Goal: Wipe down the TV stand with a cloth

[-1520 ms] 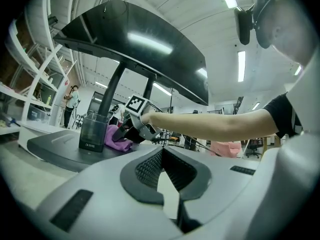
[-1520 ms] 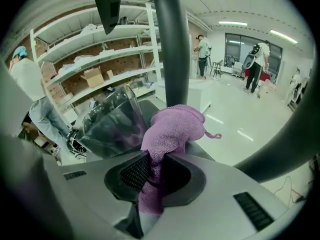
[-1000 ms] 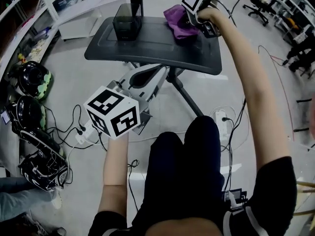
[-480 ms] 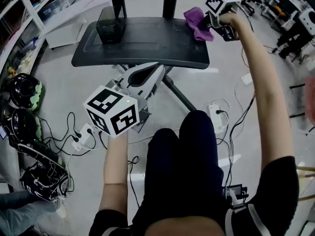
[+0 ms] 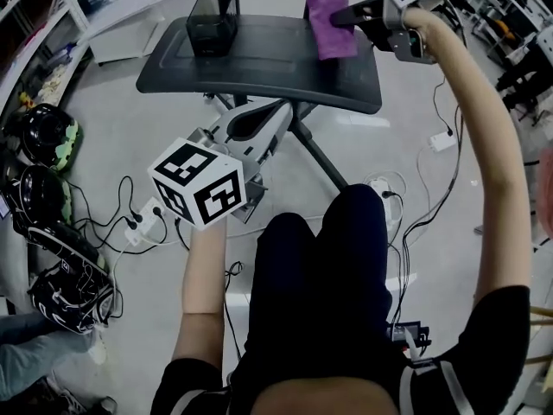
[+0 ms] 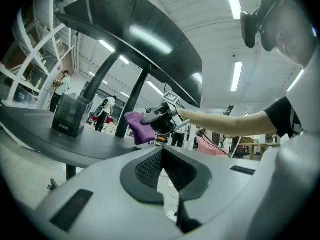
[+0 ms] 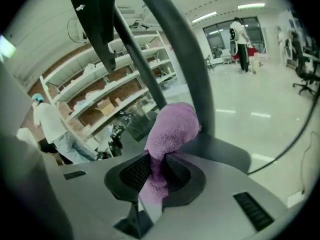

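The TV stand's dark grey shelf (image 5: pixel 259 67) lies ahead at the top of the head view, with two black posts rising from its back. My right gripper (image 5: pixel 359 14) is shut on a purple cloth (image 5: pixel 331 22), which hangs against the shelf's back right part beside one post. In the right gripper view the cloth (image 7: pixel 170 129) bunches out of the shut right gripper (image 7: pixel 157 169) in front of the post (image 7: pixel 185 69). My left gripper (image 5: pixel 255 128) is held low, below the shelf's front edge. Its jaws (image 6: pixel 162 151) are shut on nothing, pointing towards the cloth (image 6: pixel 136 125).
A dark translucent box (image 5: pixel 212 22) stands on the shelf's back left. The stand's legs (image 5: pixel 315 154) spread on the floor. A power strip (image 5: pixel 138 227) with cables, and black helmets (image 5: pixel 47 137), lie at the left. Shelving racks (image 5: pixel 52 24) line the left side.
The right gripper carried the cloth out to the shelf's right edge, then back in beside the post. The left gripper has stayed low in about the same place.
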`<state>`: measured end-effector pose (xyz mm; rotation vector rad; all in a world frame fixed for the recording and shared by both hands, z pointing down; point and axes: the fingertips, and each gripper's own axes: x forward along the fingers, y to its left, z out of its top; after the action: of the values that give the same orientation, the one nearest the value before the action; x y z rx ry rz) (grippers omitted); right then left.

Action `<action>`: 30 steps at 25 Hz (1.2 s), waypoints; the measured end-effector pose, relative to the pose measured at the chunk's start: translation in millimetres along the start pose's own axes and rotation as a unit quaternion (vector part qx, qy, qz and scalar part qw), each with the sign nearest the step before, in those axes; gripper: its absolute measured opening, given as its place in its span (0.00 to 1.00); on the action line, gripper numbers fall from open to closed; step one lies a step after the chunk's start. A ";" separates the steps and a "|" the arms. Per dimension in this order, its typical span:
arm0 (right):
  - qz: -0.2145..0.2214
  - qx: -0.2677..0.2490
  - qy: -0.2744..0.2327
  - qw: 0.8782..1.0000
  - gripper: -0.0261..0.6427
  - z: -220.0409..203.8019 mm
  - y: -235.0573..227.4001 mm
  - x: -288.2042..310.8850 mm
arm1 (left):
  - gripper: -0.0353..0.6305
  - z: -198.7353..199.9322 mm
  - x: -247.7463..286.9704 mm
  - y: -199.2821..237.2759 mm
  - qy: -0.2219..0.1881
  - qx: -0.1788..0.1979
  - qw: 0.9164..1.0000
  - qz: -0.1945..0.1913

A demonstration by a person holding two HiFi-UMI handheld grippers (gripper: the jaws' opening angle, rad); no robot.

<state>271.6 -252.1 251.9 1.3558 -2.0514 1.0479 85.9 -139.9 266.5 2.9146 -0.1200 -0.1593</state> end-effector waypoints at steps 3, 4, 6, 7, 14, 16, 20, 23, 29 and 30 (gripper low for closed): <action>0.060 0.039 0.002 0.997 0.16 9.2 40.0 37.0 | 0.06 3.7 -8.4 -1.0 -0.008 0.003 1.000 0.006; 0.078 0.053 0.003 0.996 0.16 11.9 52.3 49.7 | 0.06 4.3 -11.4 -0.9 -0.010 0.005 1.000 0.009; 0.105 0.078 0.008 0.991 0.16 16.6 73.1 74.7 | 0.06 3.5 -16.8 0.0 -0.012 0.006 1.000 0.014; 0.112 0.088 0.011 0.990 0.16 18.6 80.5 86.9 | 0.06 2.4 -19.1 0.9 -0.012 0.006 1.000 0.017; 0.062 0.097 0.070 0.991 0.16 12.8 82.9 150.1 | 0.06 -8.0 -28.3 9.1 -0.009 -0.002 0.999 0.030; 0.060 0.092 0.080 0.991 0.16 8.8 83.0 150.6 | 0.06 -11.0 -26.8 10.0 -0.007 -0.006 1.000 0.030; 0.027 0.100 0.089 0.991 0.16 -2.1 46.7 135.0 | 0.06 -14.5 -20.5 5.7 -0.001 -0.004 1.000 0.021; 0.025 0.113 0.093 0.989 0.16 -17.6 26.8 113.3 | 0.06 -15.2 -12.7 3.0 0.001 -0.007 1.000 0.010; -0.006 0.136 0.081 0.987 0.16 -52.7 -0.4 52.9 | 0.06 -14.2 -3.7 6.3 0.014 -0.009 1.000 -0.006; -0.013 0.140 0.078 0.987 0.16 -58.6 -4.7 42.2 | 0.06 -14.1 3.1 2.4 0.017 -0.006 1.000 -0.008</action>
<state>257.0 -230.0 319.2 1.3785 -1.8184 1.4266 90.5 -139.4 280.4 2.9061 -0.0899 -0.1121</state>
